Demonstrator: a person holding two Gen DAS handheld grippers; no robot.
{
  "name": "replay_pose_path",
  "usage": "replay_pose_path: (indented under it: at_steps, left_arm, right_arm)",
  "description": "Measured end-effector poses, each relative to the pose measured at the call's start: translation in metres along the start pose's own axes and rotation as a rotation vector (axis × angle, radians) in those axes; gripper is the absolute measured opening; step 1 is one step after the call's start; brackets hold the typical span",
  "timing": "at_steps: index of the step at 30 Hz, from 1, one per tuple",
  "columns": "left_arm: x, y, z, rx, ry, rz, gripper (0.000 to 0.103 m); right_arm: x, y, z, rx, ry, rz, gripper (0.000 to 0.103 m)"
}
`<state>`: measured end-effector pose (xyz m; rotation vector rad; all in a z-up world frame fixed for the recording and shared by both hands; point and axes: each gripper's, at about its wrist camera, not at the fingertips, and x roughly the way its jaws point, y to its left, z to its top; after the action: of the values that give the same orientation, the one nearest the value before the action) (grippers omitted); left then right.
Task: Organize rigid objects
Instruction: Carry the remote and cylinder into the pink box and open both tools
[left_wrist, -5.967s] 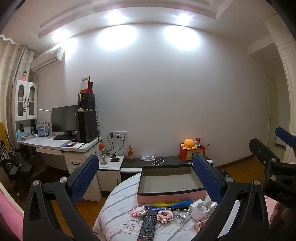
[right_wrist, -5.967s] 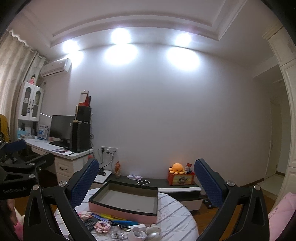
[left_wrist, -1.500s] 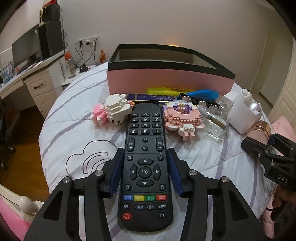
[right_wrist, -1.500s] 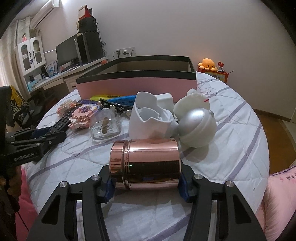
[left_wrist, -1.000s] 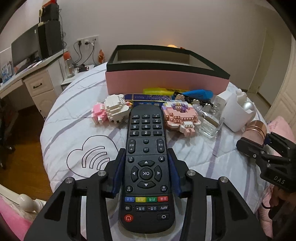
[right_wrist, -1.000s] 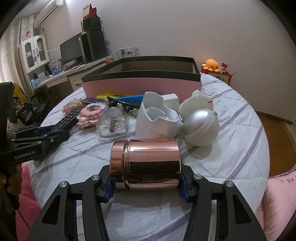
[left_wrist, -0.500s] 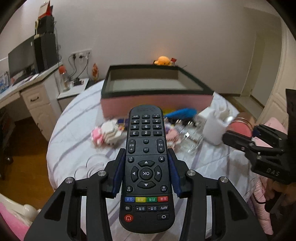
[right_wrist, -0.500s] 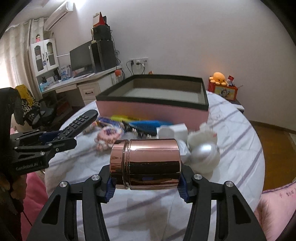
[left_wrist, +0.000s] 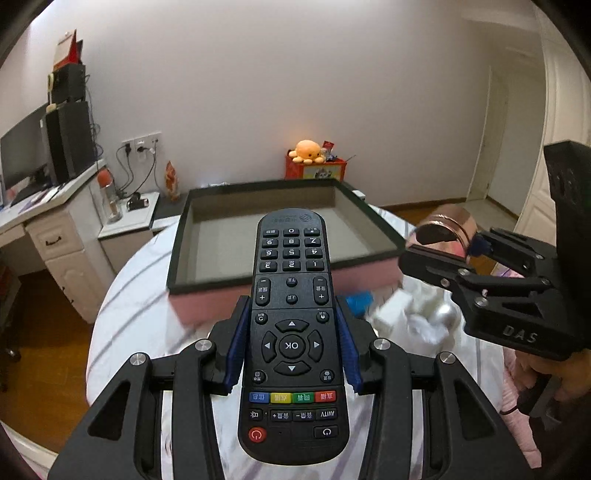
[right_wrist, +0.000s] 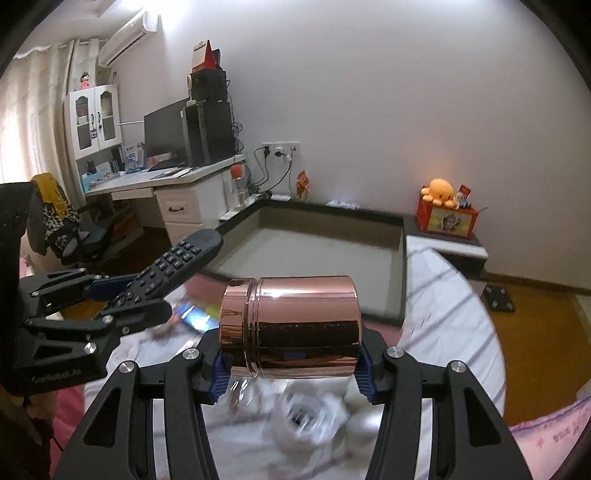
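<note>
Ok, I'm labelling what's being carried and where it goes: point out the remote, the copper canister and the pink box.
remote (left_wrist: 291, 325): left wrist view, on its keypad face.
copper canister (right_wrist: 295, 325): right wrist view, on its side wall.
pink box (left_wrist: 207, 305): left wrist view, on its pink front wall.

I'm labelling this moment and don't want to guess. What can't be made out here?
- Small things left on the bed: motion-blurred in both views, so they can't be named.
- Near wall of the box: partly hidden by the remote in the left wrist view, by the copper jar in the right.
- Jar's ends: covered by the right gripper.
- Remote's sides: covered by the left gripper.
</note>
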<state>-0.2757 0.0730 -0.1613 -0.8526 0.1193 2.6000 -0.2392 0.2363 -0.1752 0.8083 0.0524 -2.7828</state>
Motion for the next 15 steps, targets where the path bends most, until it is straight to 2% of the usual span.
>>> replay_pose_path:
  at_steps: [4,9,15]
  left_arm:
    - [0.022,0.006,0.024,-0.009,-0.003,-0.009,0.044]
    - [0.058,0.016,0.045,-0.016,0.026,0.004,0.044]
    - [0.101,0.022,0.050,-0.025,0.087,0.006,0.044]
  right_arm:
    - [0.024,-0.010,0.018,0.002,0.009,-0.010,0.055]
    - [0.063,-0.019,0.034,0.011,0.066,-0.003,0.055]
    - [0.105,-0.021,0.037,0.002,0.145,0.003,0.055]
